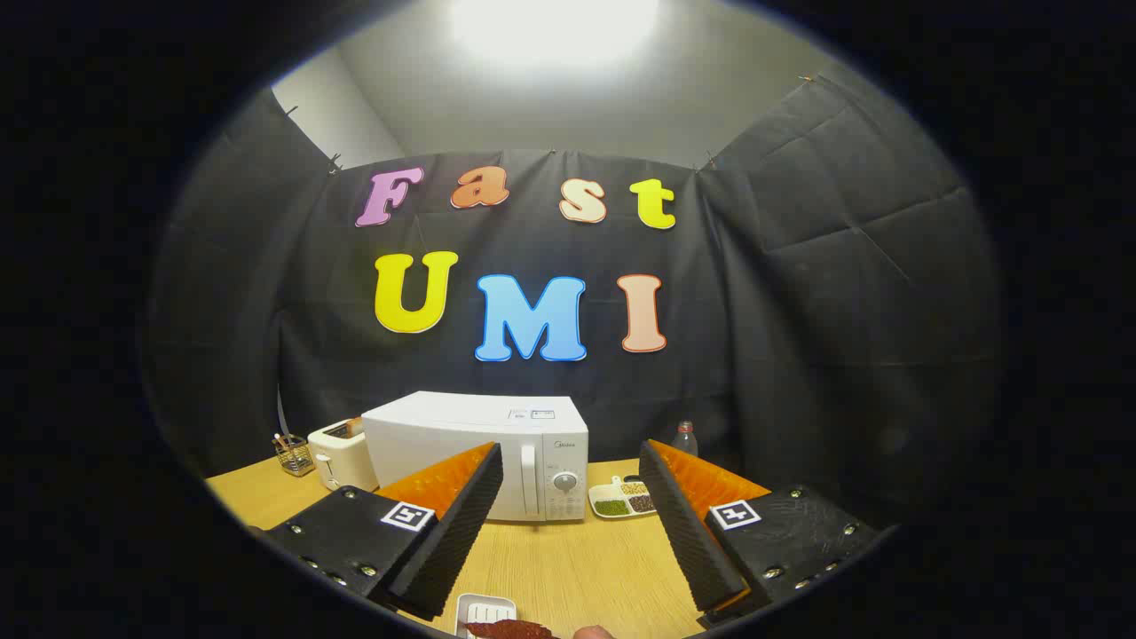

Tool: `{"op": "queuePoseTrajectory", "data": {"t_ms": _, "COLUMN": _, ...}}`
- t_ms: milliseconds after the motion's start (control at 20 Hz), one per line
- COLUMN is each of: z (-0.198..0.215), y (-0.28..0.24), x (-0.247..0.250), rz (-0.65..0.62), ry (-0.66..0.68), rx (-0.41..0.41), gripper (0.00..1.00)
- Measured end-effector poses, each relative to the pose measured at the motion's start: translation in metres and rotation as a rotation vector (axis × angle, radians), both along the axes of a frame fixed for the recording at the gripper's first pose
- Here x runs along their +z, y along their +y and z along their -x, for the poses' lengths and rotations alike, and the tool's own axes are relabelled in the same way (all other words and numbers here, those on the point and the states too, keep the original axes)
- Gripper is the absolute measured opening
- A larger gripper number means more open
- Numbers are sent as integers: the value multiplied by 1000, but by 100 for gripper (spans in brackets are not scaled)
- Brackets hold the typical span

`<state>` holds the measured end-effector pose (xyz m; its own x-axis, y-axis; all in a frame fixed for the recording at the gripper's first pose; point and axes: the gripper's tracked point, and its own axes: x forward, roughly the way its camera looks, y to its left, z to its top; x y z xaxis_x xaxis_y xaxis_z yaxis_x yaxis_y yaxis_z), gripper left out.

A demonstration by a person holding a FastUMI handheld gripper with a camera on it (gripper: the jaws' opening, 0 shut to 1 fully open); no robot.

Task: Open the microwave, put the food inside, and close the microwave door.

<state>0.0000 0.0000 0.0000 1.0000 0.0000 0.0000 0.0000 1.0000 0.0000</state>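
Observation:
A white microwave (479, 453) stands on the wooden table (577, 568) beyond my fingers, its door shut, with a vertical handle (530, 479) and a dial on its right side. My gripper (572, 524) hovers over the table in front of it, fingers wide apart with nothing between them. Close below the fingers lies a small white dish (484, 612) with dark reddish food (510, 629) at its near side.
A white toaster (340, 454) sits left of the microwave, with a wire holder (293, 454) further left. A divided white plate of beans (624, 500) and a small bottle (684, 438) stand right of the microwave. Black cloth walls close in the table.

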Motion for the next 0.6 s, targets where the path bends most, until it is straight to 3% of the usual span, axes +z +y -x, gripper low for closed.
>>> {"op": "queuePoseTrajectory", "data": {"t_ms": 600, "z": -2, "y": 7, "x": -2, "rz": -26, "ry": 6, "rx": 5, "gripper": 97}}
